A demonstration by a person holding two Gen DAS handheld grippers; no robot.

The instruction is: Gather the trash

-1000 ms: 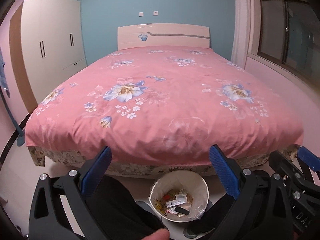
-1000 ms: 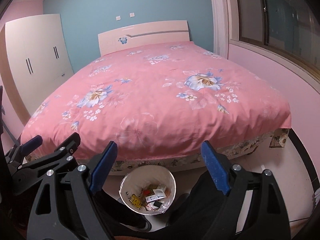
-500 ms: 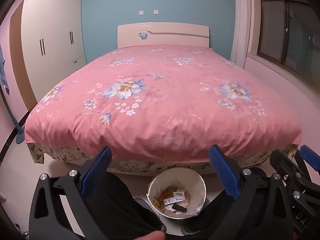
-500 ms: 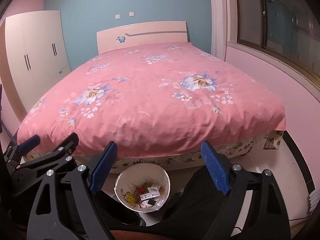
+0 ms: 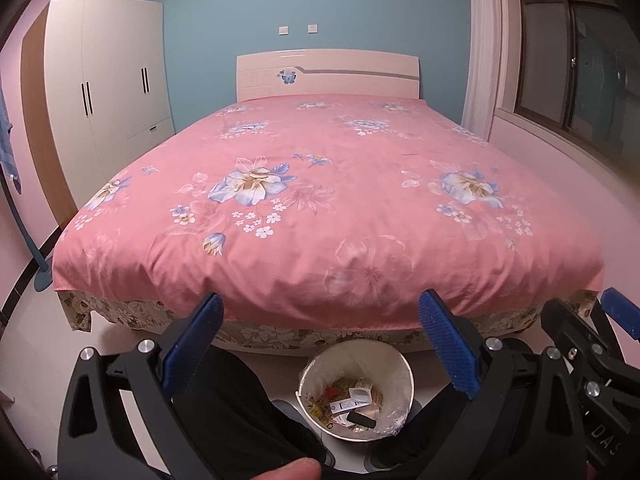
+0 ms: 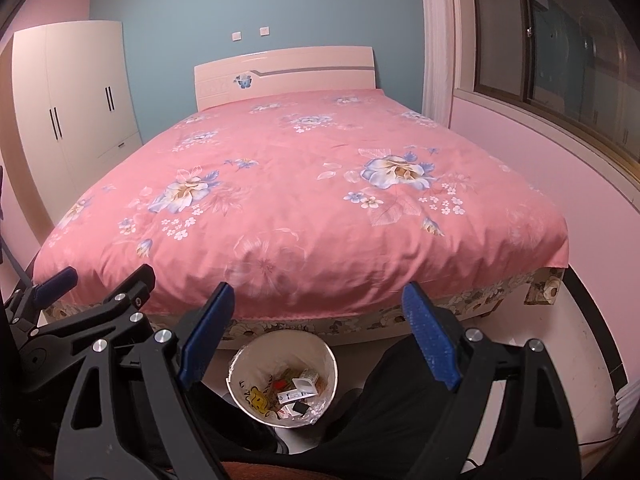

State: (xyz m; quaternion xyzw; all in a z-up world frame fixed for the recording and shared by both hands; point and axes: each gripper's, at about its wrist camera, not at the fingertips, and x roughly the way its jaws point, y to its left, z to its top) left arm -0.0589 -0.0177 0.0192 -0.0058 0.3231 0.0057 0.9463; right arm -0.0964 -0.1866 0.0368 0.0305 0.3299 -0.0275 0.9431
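Observation:
A white waste bin [image 5: 394,354] stands on the floor at the foot of the bed, holding several wrappers and small boxes [image 5: 352,402]. My left gripper [image 5: 320,340] hangs above and in front of it, open, with nothing between its blue pads. In the right wrist view the same bin [image 6: 248,364] and its trash [image 6: 298,394] lie below my right gripper [image 6: 318,334], which is also open and empty. Each gripper shows at the edge of the other's view. The pink floral bedspread [image 5: 320,208] shows no loose trash.
Dark trouser legs [image 5: 240,412] of the person flank the bin. A white wardrobe [image 5: 108,92] stands at the left, a window [image 6: 560,60] and pink wall at the right. A fingertip [image 5: 288,470] shows at the bottom edge. Pale floor runs along both sides of the bed.
Both views have shifted slightly, so the bin sits a little lower and the room's upper wall shows more. The jaws stay just as wide.

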